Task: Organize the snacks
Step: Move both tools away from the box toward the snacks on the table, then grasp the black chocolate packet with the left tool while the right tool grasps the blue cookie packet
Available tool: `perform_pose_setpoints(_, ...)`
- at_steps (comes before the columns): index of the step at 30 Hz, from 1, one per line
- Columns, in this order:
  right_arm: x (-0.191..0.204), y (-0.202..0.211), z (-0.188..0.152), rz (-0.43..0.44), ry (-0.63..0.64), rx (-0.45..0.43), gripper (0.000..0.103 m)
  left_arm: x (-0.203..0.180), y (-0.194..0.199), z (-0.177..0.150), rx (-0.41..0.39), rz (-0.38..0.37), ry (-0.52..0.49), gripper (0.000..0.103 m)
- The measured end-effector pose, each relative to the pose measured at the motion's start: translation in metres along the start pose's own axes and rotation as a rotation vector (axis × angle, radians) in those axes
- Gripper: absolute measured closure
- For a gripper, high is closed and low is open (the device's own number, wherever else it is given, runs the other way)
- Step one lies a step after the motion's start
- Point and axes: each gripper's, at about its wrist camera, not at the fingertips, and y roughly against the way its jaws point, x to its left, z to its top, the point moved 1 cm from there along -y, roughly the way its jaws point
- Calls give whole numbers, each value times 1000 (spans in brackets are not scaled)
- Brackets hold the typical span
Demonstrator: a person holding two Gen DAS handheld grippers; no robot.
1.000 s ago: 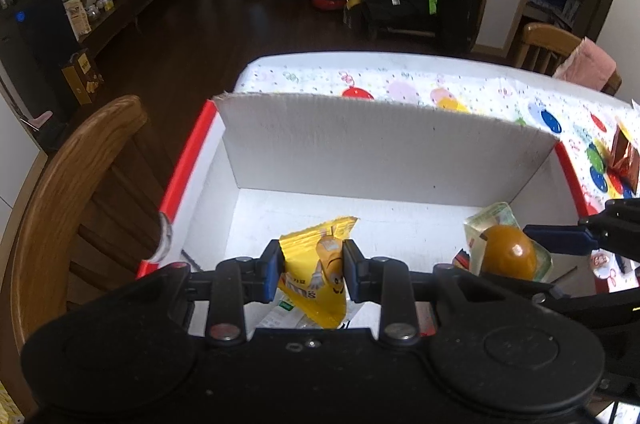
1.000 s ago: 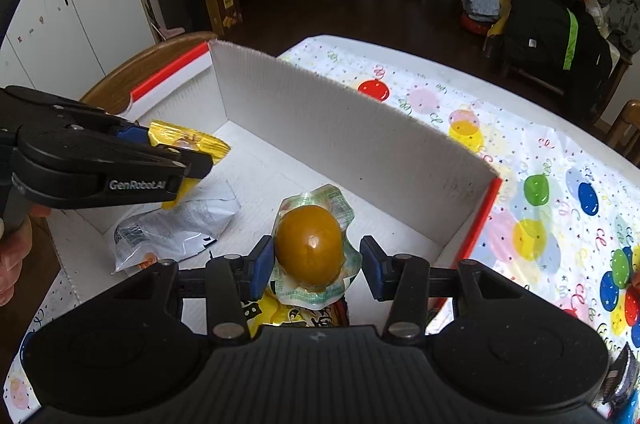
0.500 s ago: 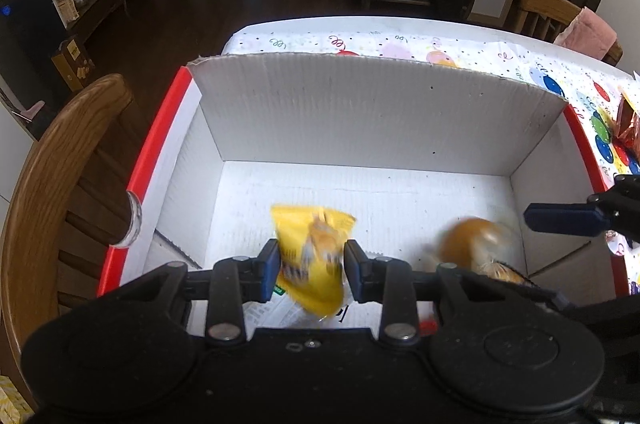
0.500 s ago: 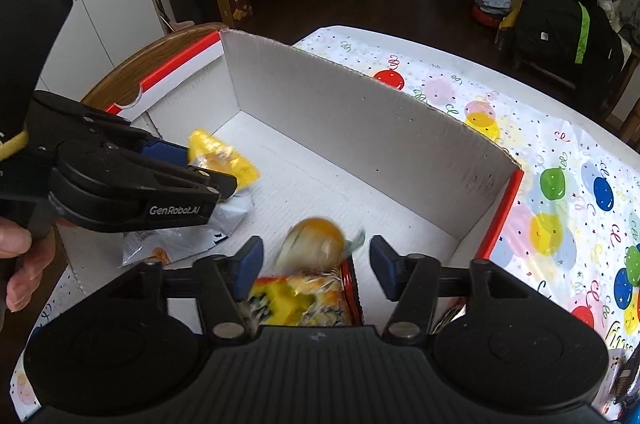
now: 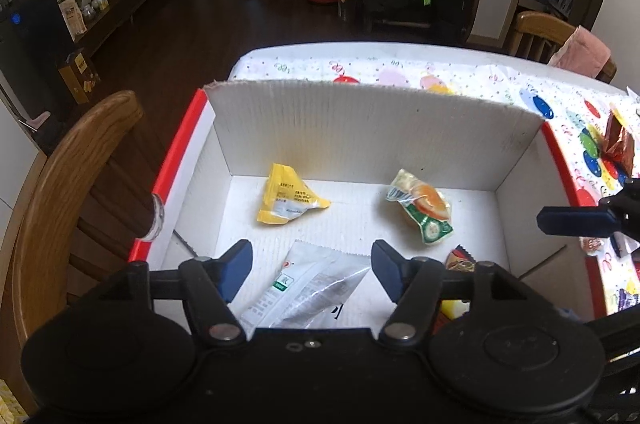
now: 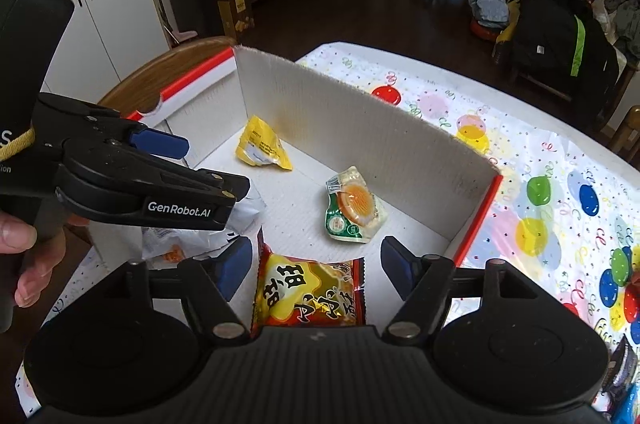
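Observation:
A white cardboard box (image 5: 360, 128) (image 6: 360, 128) with a red rim holds the snacks. On its floor lie a yellow packet (image 5: 290, 200) (image 6: 262, 144), an orange jelly cup in clear and green wrap (image 5: 424, 206) (image 6: 354, 204), a white packet (image 5: 304, 286) (image 6: 192, 238) and a red-and-yellow packet (image 6: 310, 292) (image 5: 460, 262). My left gripper (image 5: 312, 270) (image 6: 176, 164) hovers open over the white packet, holding nothing. My right gripper (image 6: 316, 266) stands open above the red-and-yellow packet; one of its blue fingertips (image 5: 572, 220) shows at the right of the left wrist view.
The box sits on a table with a balloon-print cloth (image 6: 540, 192) (image 5: 440, 76). A wooden chair back (image 5: 60, 192) curves close by the box's left side. A red-brown packet (image 5: 620, 144) lies on the cloth to the right. A hand (image 6: 24, 248) grips the left tool.
Both grippers opened and rose. The yellow packet fell from the left one and the jelly cup from the right one; both now lie on the box floor.

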Motion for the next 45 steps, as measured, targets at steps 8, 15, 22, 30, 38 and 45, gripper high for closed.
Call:
perform_pose_setpoints(8,-4,36,-4,1,-27,-57,26,-4,28,-5,-62,-14,-3,26)
perform_pose_setpoints(15,-10,70,-11,-1,-56,-117,26,-20,61,-9,-134,-38,-27,25)
perform_pose_setpoints(22,-22,107,-24,14,-79,-173,19,-38,90,-14,-194,-74,-25,19)
perform_pose_setpoints(30,-47,148,-53,31,-108,-219,19,-73,116,-23,-251,-111,-37,14)
perform_pose_setpoints(38,-94,188,-97,-17,-181,-270,18,-121,130,-33,-280,-149,-85,9)
perform_pose_setpoints(45,-142,210,-140,-71,-266,-278,17,-164,131,-45,-288,-184,-109,0)
